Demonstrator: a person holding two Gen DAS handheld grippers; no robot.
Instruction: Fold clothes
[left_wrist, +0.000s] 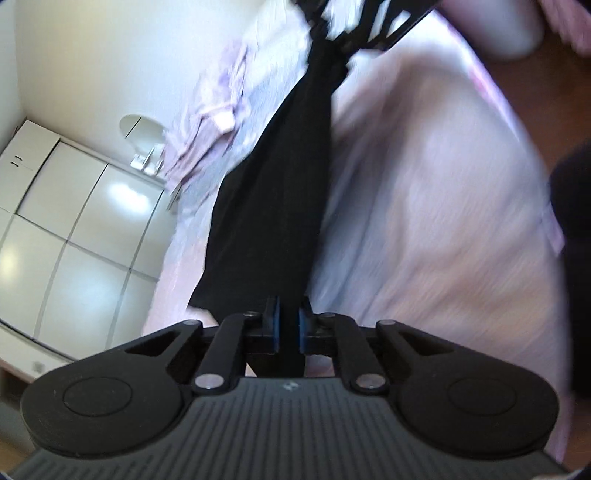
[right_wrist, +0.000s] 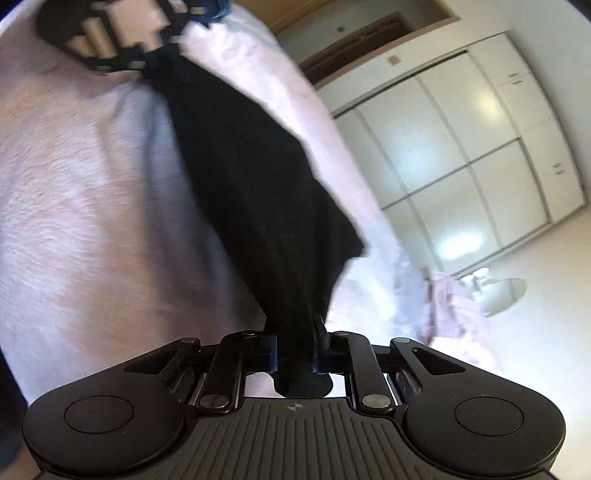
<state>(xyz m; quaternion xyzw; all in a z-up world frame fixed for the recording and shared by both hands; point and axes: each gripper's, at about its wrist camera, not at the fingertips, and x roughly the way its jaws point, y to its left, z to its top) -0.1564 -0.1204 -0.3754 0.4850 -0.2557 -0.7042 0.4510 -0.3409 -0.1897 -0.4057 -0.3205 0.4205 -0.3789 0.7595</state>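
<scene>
A black garment (left_wrist: 273, 206) hangs stretched between both grippers above a pale pink bedspread (left_wrist: 424, 229). My left gripper (left_wrist: 289, 317) is shut on one end of the black cloth, which runs up to the other gripper (left_wrist: 369, 22) at the top of the left wrist view. In the right wrist view my right gripper (right_wrist: 295, 339) is shut on the opposite end of the black garment (right_wrist: 251, 177), and the left gripper (right_wrist: 107, 40) shows at the top left, clamped on the far end. Both views are blurred by motion.
A crumpled pink-and-white garment (left_wrist: 210, 122) lies on the bed near its far edge, seen also as the pink garment (right_wrist: 454, 321). White wardrobe doors (right_wrist: 461, 158) and a white wall stand beyond the bed. Wooden floor (left_wrist: 546, 92) shows at the right.
</scene>
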